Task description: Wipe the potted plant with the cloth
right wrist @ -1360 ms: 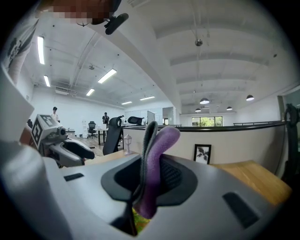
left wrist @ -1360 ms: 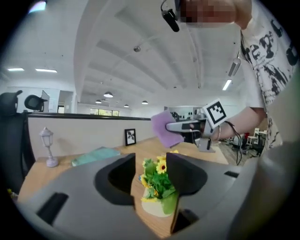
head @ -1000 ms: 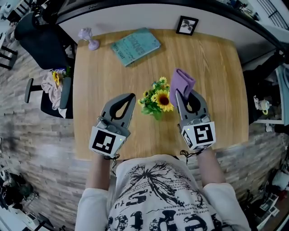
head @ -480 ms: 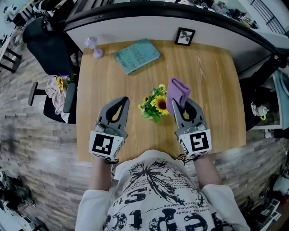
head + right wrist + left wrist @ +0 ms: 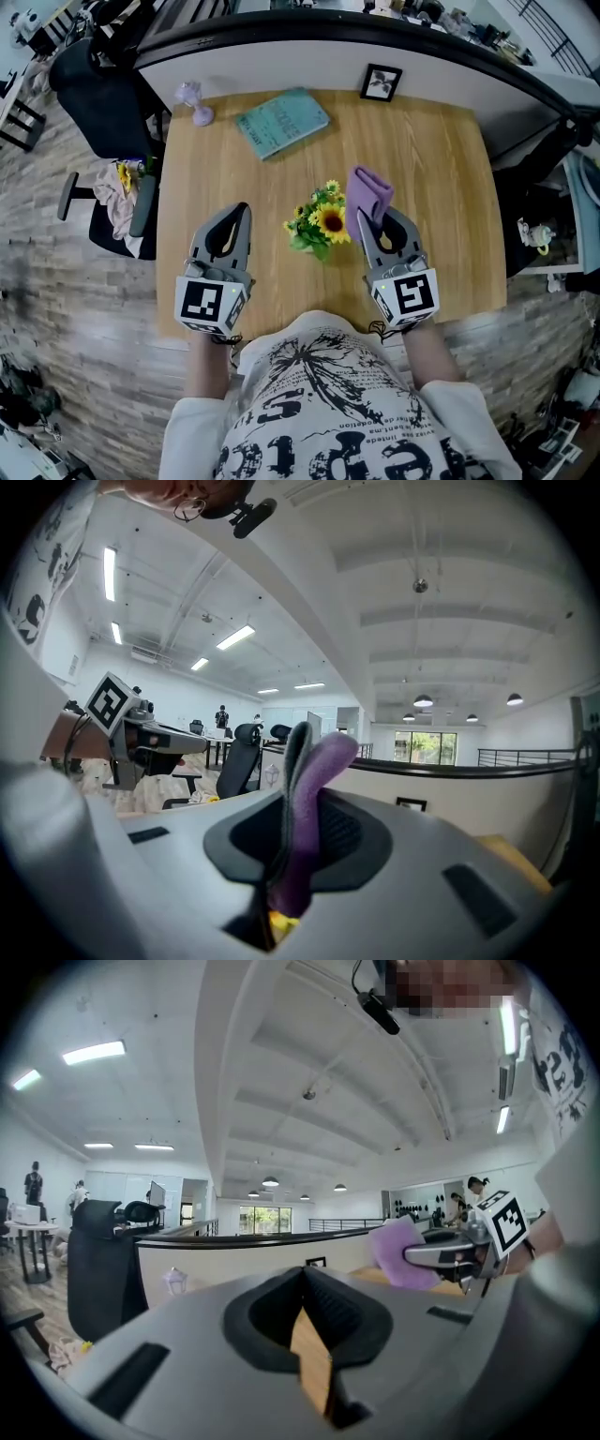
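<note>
On the worktop (image 5: 441, 169), a pale wood-grain rectangle with rounded corners: the potted plant (image 5: 319, 223) stands near the middle. From above it is a small bunch of yellow sunflower-type heads over green leaves; the pot itself is hidden under the foliage.

Right hand-held gripper (image 5: 362, 214): smooth grey shell, tapered jaws, clamped on the cloth (image 5: 367, 194). The cloth is soft lilac fabric, folded, standing up out of the jaw tips just right of the flowers. Contact with the flowers cannot be told. The right gripper view shows the strip pinched between ribbed black pads and curling over above the tips.

Left hand-held gripper (image 5: 242, 208): left of the plant, apart from it. Jaws together, nothing between them; only wood grain shows through the slit behind the tips.

Far edge of the worktop: a flat teal book (image 5: 281, 120) lying skewed, a small black picture frame (image 5: 380, 82), and a lilac ornament (image 5: 192, 98) at the left corner. A black office chair (image 5: 98, 103) stands off that corner.
</note>
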`<state>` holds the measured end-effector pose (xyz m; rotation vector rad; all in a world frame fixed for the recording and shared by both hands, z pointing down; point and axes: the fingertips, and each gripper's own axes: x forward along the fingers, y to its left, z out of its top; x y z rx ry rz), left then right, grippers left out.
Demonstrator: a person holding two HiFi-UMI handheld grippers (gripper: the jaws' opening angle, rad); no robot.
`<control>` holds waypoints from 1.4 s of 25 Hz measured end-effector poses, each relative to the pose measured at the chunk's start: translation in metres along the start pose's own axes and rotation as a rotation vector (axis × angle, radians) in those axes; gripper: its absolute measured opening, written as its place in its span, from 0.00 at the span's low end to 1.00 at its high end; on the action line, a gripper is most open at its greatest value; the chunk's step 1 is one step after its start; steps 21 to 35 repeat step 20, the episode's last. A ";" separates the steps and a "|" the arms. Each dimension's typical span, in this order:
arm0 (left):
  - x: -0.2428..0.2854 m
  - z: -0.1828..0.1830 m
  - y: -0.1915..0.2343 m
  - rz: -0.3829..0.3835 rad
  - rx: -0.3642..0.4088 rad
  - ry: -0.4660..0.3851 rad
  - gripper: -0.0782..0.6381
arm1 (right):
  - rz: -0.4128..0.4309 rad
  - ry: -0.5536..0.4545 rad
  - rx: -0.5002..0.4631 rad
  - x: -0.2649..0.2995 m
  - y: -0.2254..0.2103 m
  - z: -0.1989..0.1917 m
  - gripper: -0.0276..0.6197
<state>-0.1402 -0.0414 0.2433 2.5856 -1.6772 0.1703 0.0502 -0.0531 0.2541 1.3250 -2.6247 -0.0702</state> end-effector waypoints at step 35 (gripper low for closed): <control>0.001 -0.001 -0.009 -0.032 0.003 0.026 0.12 | -0.024 -0.004 0.014 -0.004 0.001 -0.001 0.14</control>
